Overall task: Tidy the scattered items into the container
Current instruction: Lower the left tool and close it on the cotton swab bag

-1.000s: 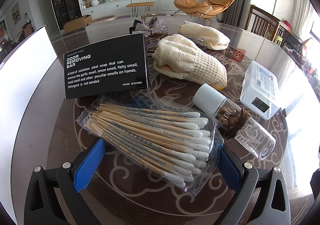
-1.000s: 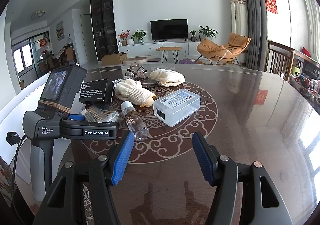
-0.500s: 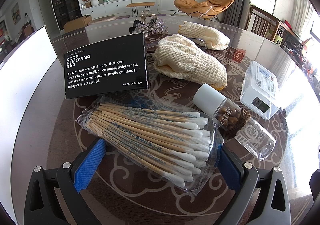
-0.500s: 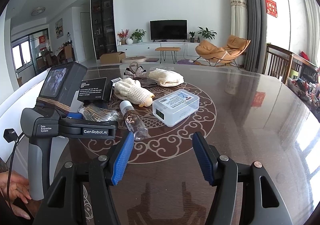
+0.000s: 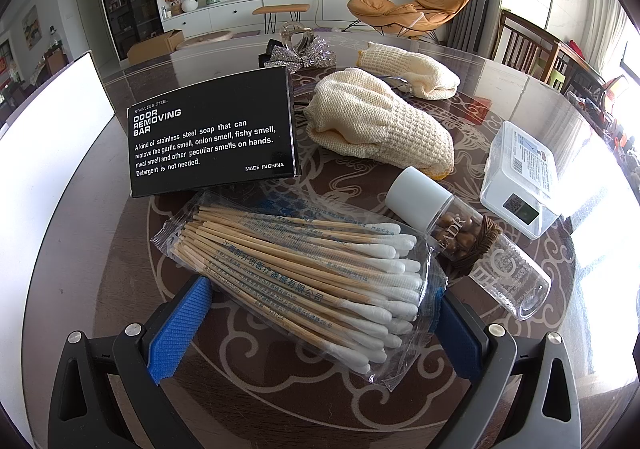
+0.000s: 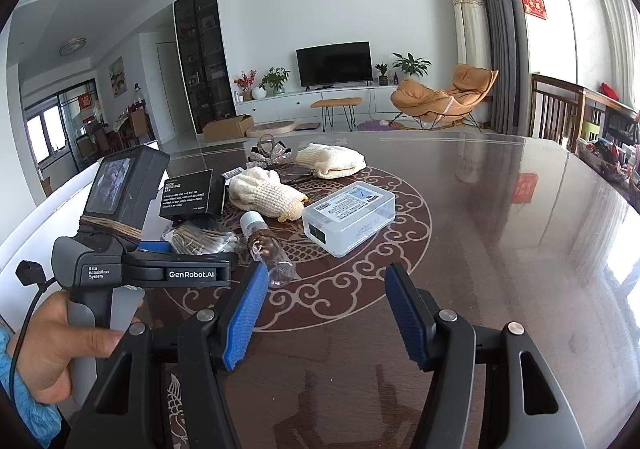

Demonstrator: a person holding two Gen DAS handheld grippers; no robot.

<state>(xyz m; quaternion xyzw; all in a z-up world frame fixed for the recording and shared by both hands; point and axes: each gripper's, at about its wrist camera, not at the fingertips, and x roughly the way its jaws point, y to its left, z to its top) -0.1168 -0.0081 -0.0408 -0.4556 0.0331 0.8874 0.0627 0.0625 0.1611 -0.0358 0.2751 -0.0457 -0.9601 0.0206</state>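
A clear bag of cotton swabs (image 5: 304, 277) lies on the dark table between the wide-apart blue pads of my left gripper (image 5: 322, 289), which is open and astride it. Behind the bag a black "odor removing bar" box (image 5: 212, 137) stands tilted. A white-capped clear bottle (image 5: 460, 237) lies to the right, with two cream knitted mitts (image 5: 380, 125) and a sparkly bow (image 5: 304, 57) farther back. A clear lidded plastic box (image 6: 348, 213) sits right of the bottle. My right gripper (image 6: 327, 273) hovers open over bare table, nothing between its pads.
A large flat white object (image 5: 52, 169) fills the table's left side. A person's hand (image 6: 60, 349) holds the left gripper's handle (image 6: 92, 269). The table (image 6: 500, 249) stretches bare to the right. Wooden chairs (image 6: 560, 105) stand past its far right edge.
In the right wrist view the hand on the left gripper's handle has come into sight at the lower left. The swab bag and the other items have not moved.
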